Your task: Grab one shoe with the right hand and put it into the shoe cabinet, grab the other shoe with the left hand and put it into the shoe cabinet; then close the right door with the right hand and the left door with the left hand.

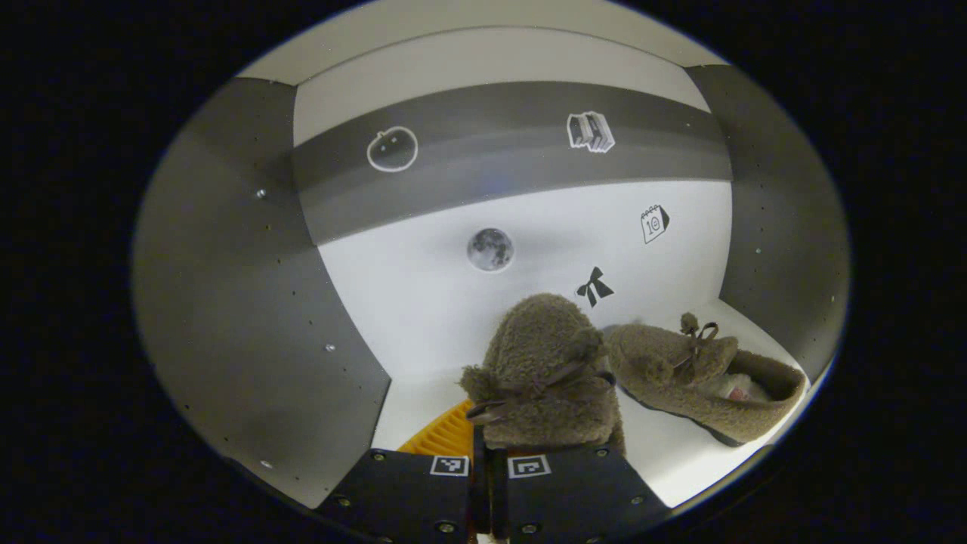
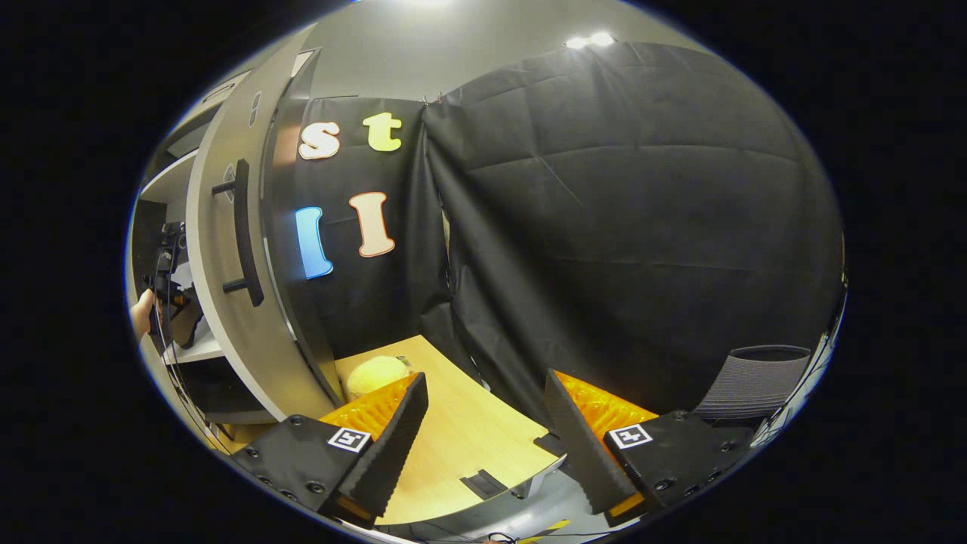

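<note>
In the left gripper view the left gripper (image 1: 487, 472) reaches into the open shoe cabinet, its two fingers drawn close together and clamped on the heel end of a fuzzy brown fleece shoe with a thin brown lace bow (image 1: 545, 378), which stands tipped up in front of the camera, low over the cabinet's white shelf floor (image 1: 423, 408); whether it touches the floor cannot be told. The second fuzzy brown shoe of the pair (image 1: 702, 381) lies flat on that same white floor just to the right, its opening turned toward the right wall, near the held shoe but apart from it. The compartment has a white back panel (image 1: 453, 295) dotted with small stickers, a broad grey band (image 1: 514, 155) across it higher up, and grey side walls (image 1: 242, 317) with rows of small peg holes. In the right gripper view the right gripper (image 2: 483, 442) is outside the cabinet with its fingers spread wide apart and nothing between them, above a light wooden tabletop (image 2: 468, 442). The grey right cabinet door with a dark bar handle (image 2: 234, 249) stands open at the left of that view, and a pale yellow round plush thing (image 2: 375, 374) sits on the table at the door's foot. Black cloth (image 2: 619, 227) hangs behind the table as the booth's wall, and a grey ribbed chair back (image 2: 755, 381) shows at the far right.
</note>
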The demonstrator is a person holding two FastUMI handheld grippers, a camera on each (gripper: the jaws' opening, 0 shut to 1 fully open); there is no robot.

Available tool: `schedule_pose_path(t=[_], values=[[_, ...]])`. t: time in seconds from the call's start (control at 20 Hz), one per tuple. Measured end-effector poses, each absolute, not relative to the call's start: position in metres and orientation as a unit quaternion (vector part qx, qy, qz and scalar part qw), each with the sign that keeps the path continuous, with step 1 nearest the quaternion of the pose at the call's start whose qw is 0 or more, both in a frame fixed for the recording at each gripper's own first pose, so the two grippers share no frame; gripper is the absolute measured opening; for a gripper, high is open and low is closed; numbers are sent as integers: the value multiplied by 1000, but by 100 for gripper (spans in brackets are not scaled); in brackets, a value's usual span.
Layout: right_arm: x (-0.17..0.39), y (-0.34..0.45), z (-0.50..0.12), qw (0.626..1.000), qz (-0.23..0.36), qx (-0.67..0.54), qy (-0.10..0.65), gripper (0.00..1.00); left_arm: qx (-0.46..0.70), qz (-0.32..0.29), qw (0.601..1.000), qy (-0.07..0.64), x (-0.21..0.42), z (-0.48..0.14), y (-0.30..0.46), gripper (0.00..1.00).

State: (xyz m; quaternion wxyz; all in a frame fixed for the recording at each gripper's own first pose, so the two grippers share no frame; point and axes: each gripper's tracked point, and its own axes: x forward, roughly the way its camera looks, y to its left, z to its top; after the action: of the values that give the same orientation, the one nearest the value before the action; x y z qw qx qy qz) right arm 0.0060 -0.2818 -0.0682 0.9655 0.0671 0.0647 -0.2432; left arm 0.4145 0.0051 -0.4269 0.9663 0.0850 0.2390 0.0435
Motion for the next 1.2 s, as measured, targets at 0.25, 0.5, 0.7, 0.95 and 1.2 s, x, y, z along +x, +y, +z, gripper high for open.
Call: schedule_pose_path(t=[0.25,0.5,0.7,0.95,1.2], values=[[6,-283,-74,964,-244,86,67,99,99,30,964,246,415,-427,-3,15],[11,-287,-75,965,-235,93,71,99,109,36,962,249,397,-419,3,66],[21,-292,-75,967,-222,100,74,99,115,22,967,226,372,-390,-3,100],[46,-290,-57,977,-181,93,66,99,100,1,980,171,322,-339,-27,93],[71,-276,-32,989,-123,63,58,98,71,-17,992,103,242,-299,-60,95]])
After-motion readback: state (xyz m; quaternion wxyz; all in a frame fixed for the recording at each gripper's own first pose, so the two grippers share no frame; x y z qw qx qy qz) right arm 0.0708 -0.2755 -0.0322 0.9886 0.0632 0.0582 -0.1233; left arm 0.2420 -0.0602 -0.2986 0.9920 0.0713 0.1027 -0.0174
